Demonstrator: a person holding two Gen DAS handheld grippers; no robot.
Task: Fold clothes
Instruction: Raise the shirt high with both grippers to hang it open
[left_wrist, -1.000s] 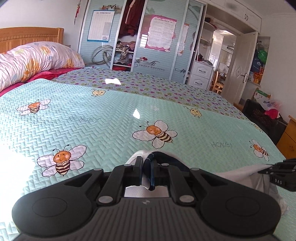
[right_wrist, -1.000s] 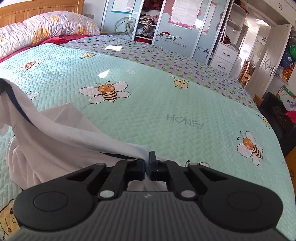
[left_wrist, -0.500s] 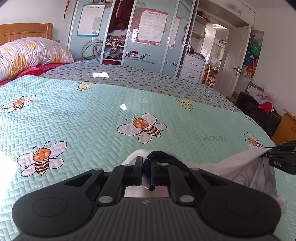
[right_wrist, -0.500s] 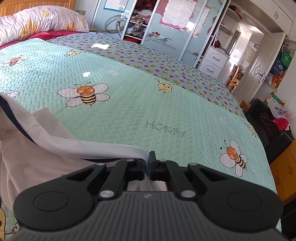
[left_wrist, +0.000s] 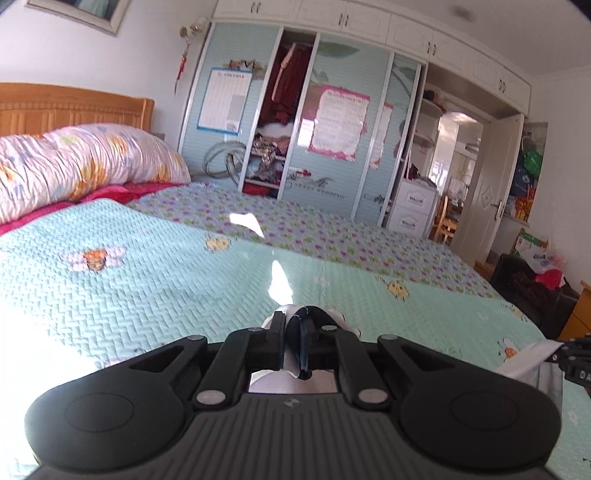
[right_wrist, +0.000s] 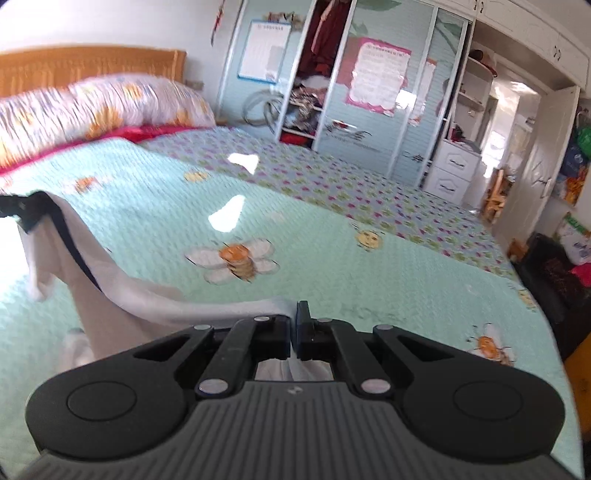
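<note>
A white garment with a dark blue trim hangs stretched between my two grippers above the bee-print bed cover. My left gripper grips a bunched edge of it, white cloth and blue trim showing between its jaws, which are closing tighter. The right gripper is shut on another edge of the garment, and the cloth runs from there leftward and up to the left gripper. In the left wrist view the right gripper shows at the far right edge, with a white corner in it.
A floral duvet roll and wooden headboard lie at the bed's left end. Behind the bed stands a sliding-door wardrobe, partly open. White drawers, an open door and a dark box stand to the right.
Both grippers have risen and tilted upward, lifting the garment off the bed cover. More of the wardrobe and ceiling is in view, and the cloth hangs tauter between the grippers.
</note>
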